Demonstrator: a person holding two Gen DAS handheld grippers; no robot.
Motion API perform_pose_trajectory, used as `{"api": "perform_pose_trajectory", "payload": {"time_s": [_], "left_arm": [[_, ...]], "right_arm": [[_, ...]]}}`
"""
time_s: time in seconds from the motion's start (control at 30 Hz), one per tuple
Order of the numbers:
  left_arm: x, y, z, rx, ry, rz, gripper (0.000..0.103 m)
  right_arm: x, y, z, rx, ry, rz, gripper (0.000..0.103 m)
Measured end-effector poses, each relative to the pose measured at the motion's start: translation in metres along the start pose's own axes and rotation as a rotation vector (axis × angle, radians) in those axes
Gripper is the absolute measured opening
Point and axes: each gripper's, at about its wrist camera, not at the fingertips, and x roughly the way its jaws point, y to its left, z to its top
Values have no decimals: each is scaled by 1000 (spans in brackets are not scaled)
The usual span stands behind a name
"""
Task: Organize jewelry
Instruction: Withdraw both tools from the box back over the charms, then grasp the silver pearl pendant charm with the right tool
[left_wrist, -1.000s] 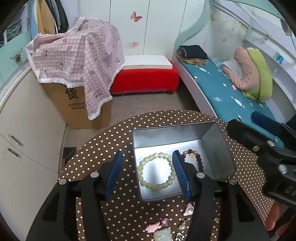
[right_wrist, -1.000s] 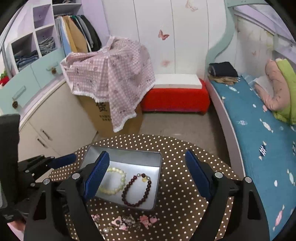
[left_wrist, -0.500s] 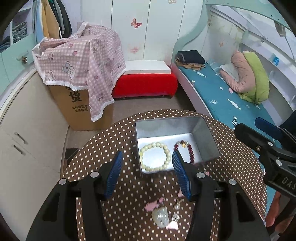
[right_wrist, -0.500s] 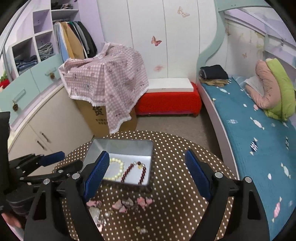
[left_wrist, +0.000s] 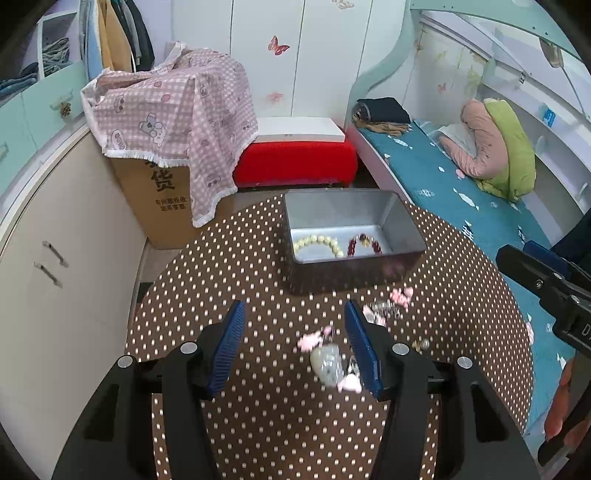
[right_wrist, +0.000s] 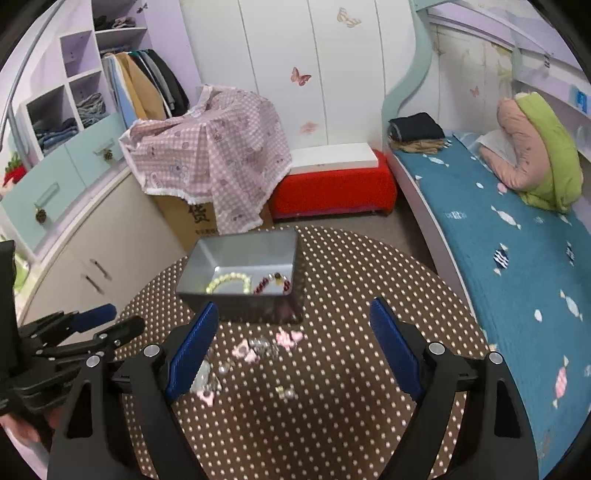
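A grey metal tin (left_wrist: 400, 221) (right_wrist: 236, 308) stands on the round brown polka-dot table (left_wrist: 240, 258) (right_wrist: 351, 280). Inside lie a pale green bead bracelet (left_wrist: 319, 243) (right_wrist: 229, 282) and a dark red bead bracelet (left_wrist: 364, 243) (right_wrist: 271, 284). Loose pink charms and small trinkets (left_wrist: 328, 350) (right_wrist: 266, 345) are scattered on the cloth in front of the tin. My left gripper (left_wrist: 295, 332) is open above the table with nothing held; a pale pendant (left_wrist: 327, 363) shows between its fingers. My right gripper (right_wrist: 293, 325) is wide open and empty, back from the tin.
A cardboard box under a pink checked cloth (left_wrist: 173, 122) and a red bench (left_wrist: 295, 162) stand beyond the table. A bed with a teal cover (right_wrist: 498, 229) runs along the right. Cream cabinets (left_wrist: 55, 258) line the left. A hand (left_wrist: 561, 406) shows at the right edge.
Both grippers have drawn back from the tin, which now looks smaller and farther away. More of the table and the loose charms has come into view. Neither gripper's opening has changed.
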Motion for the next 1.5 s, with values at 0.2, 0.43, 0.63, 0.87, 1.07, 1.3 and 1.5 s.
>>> {"api": "perform_pose_trajectory", "payload": {"time_s": [0.2,0.43,0.63,0.87,1.07,1.3,1.5], "left_arm": [[0,-1,-19,3,26,-4,54],[13,-1,-45,-16,95,-26,54],[29,0,-62,-21,154,-35,54],[50,8,-71,-46,217,-47,54],[59,8,-73,-61,235,-63,57],[62,10,-67,-81,241,-91,57],[63,0,-64,-66,242,-119,57]], "right_arm": [[-5,0,-17,-9,22,-24,81],[12,5,-44,-74,83,-52,81],[46,12,-67,-131,179,-67,81],[80,19,-81,-173,247,-49,81],[99,24,-86,-198,278,-43,65],[94,24,-88,-196,252,-27,40],[93,20,-87,-186,238,-4,15]]}}
